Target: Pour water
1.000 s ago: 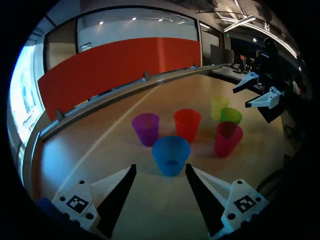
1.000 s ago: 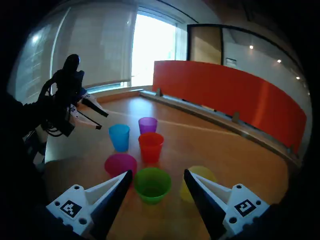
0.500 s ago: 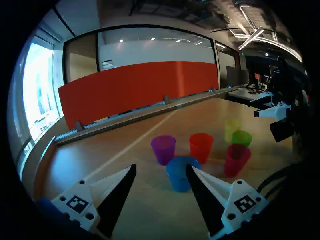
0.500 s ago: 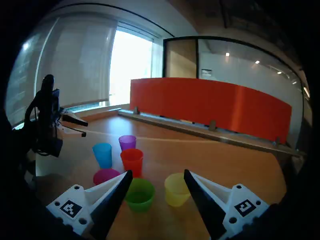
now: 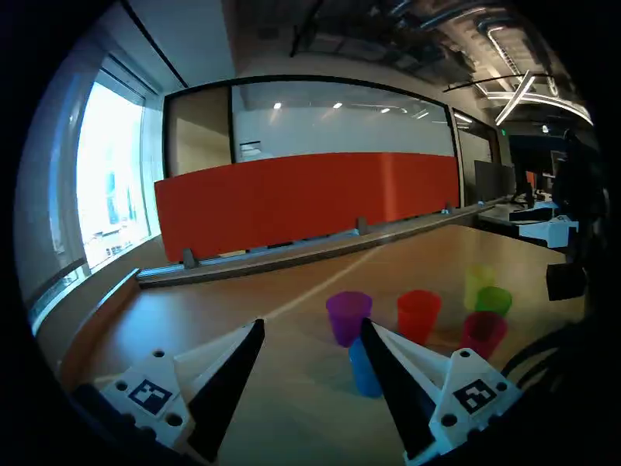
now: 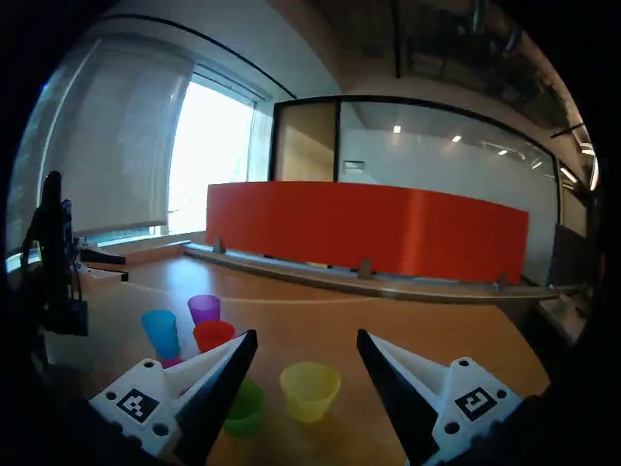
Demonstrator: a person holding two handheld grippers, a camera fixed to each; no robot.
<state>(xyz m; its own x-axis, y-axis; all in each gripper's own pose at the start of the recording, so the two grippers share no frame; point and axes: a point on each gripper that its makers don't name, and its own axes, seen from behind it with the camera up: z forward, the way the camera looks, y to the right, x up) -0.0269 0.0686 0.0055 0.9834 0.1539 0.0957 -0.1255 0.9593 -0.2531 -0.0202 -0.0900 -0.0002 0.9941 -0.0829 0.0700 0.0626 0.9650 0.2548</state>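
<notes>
**Six cups on the wooden table, both grippers held above them with jaws spread**

In the left gripper view, a bright window (image 5: 109, 194) fills the left side, and an orange partition (image 5: 310, 198) runs along the table's (image 5: 233, 311) far edge. The left gripper (image 5: 310, 322) points over the tabletop, its jaws spread wide. Just past its right-hand fingertip stands the purple cup (image 5: 348, 314). The blue cup (image 5: 362, 371) is below it and partly hidden behind that finger, so contact cannot be judged. To the right come the red cup (image 5: 418, 314), the pink cup (image 5: 483, 332), the yellow cup (image 5: 477, 281) and the green cup (image 5: 493, 300), bunched together well short of the far edge. The right gripper (image 5: 547, 231) shows at the right margin, above the table's right edge.

In the right gripper view, the left gripper (image 6: 97, 260) juts in from the left edge of the table. Next stand the blue cup (image 6: 161, 332), purple cup (image 6: 204, 308) and red cup (image 6: 213, 335), with a sliver of the pink cup (image 6: 169, 362) below them. The green cup (image 6: 247, 405) is half covered by the left-hand finger. The yellow cup (image 6: 310, 391) stands upright in line with the gap of the right gripper (image 6: 307, 334), whose jaws are also spread wide. Whether any cup holds water cannot be told.
</notes>
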